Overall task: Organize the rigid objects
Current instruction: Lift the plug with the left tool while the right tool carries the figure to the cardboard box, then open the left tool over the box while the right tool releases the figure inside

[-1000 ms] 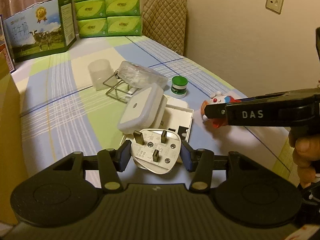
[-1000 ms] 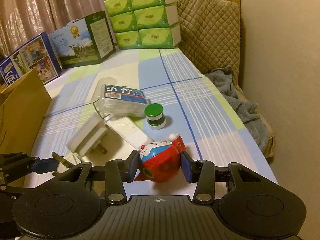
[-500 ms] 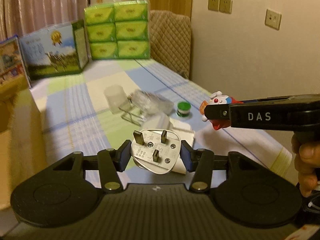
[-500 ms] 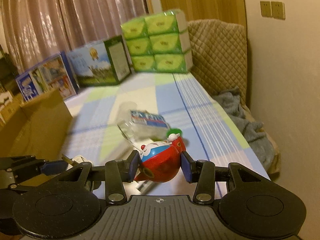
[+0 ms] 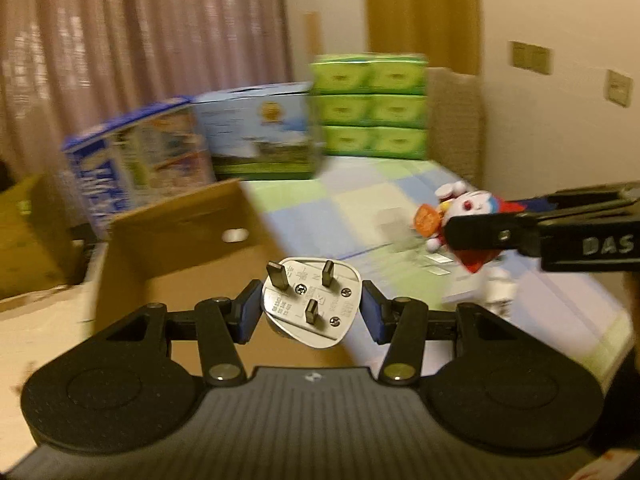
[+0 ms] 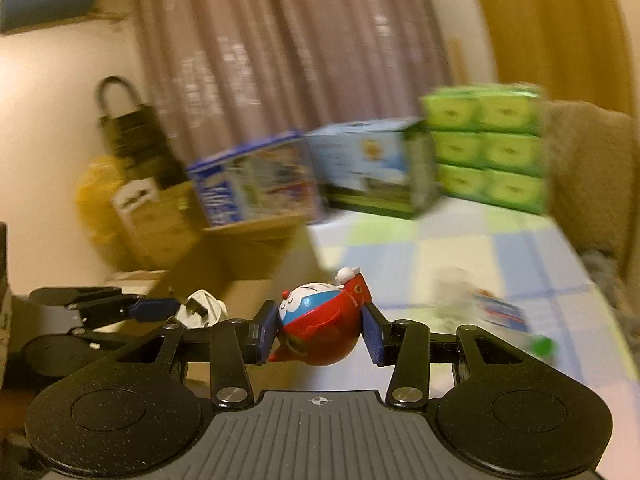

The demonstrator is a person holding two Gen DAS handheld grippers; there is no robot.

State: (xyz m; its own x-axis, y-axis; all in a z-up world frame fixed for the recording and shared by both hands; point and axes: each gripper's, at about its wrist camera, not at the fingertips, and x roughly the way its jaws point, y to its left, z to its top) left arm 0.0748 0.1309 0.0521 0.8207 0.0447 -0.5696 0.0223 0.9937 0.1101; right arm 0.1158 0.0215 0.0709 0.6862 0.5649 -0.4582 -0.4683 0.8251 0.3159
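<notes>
- 2 claws are up in the air, each clamped on 1 thing.
- Left claw (image 5: 311,309) grips a white 3-pin plug (image 5: 312,307) by its sides, pins facing the camera, above the open cardboard box (image 5: 176,240) at the worktop's edge.
- Right claw (image 6: 319,331) pinches a red, blue and white cartoon toy (image 6: 320,330) between its blue pads; the left view shows the toy (image 5: 460,220) held over the checked worktop (image 5: 344,208).
- Right view shows the left claw (image 6: 188,309) with the plug (image 6: 202,308) just to the toy's left.
- Blurred things lie on the worktop (image 6: 460,248) below; which they are cannot be told.
- 6 green tissue packs (image 5: 370,106) are stacked at the far end, beside 2 printed cartons (image 5: 260,136).
</notes>
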